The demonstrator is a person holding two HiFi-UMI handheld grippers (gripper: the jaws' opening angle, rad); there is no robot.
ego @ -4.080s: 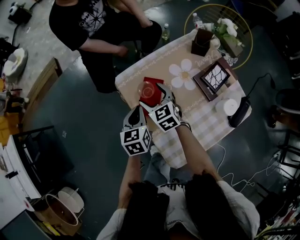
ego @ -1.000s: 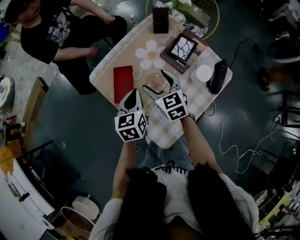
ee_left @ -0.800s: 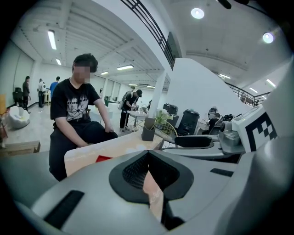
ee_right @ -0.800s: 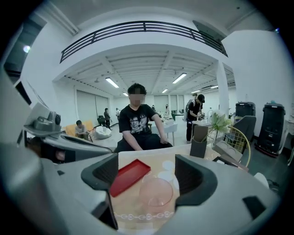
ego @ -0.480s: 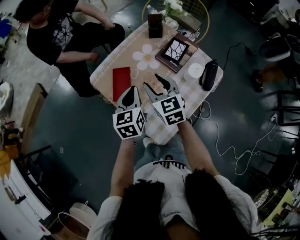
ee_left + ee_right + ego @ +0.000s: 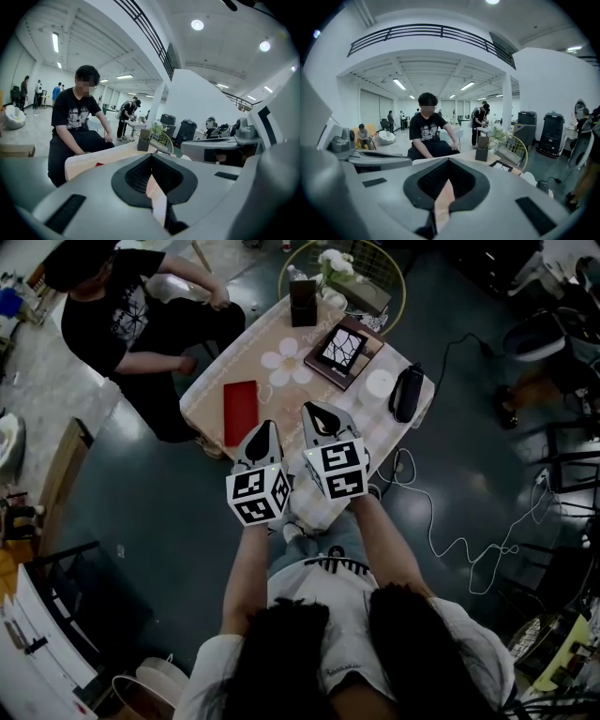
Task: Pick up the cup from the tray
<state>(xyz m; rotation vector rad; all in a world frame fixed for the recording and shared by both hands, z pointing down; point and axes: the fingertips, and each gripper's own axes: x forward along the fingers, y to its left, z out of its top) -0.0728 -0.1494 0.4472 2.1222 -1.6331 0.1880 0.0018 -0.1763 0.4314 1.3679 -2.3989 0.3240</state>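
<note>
The red tray (image 6: 241, 412) lies bare on the near left part of the small table (image 6: 375, 427). No cup shows in any view. My right gripper (image 6: 319, 411) hovers above the table's near middle, its jaws shut with nothing between them; its own view shows the tips (image 6: 447, 164) meeting. My left gripper (image 6: 265, 427) hangs just to its left, beside the tray, also shut and empty, with its tips (image 6: 151, 158) together. A sliver of the tray (image 6: 99, 164) peeks over the left jaws.
A person (image 6: 122, 324) sits at the table's far left side. On the table are a framed picture (image 6: 341, 348), a white round thing (image 6: 379, 385), a black object (image 6: 405, 393) and a dark box (image 6: 303, 302). A wire side table with flowers (image 6: 339, 263) stands behind. A cable (image 6: 450, 531) trails on the floor.
The right gripper's jaws, wide open around the cup a second ago, have shut empty. The cup has dropped out of sight. Both grippers sit slightly farther back from the table.
</note>
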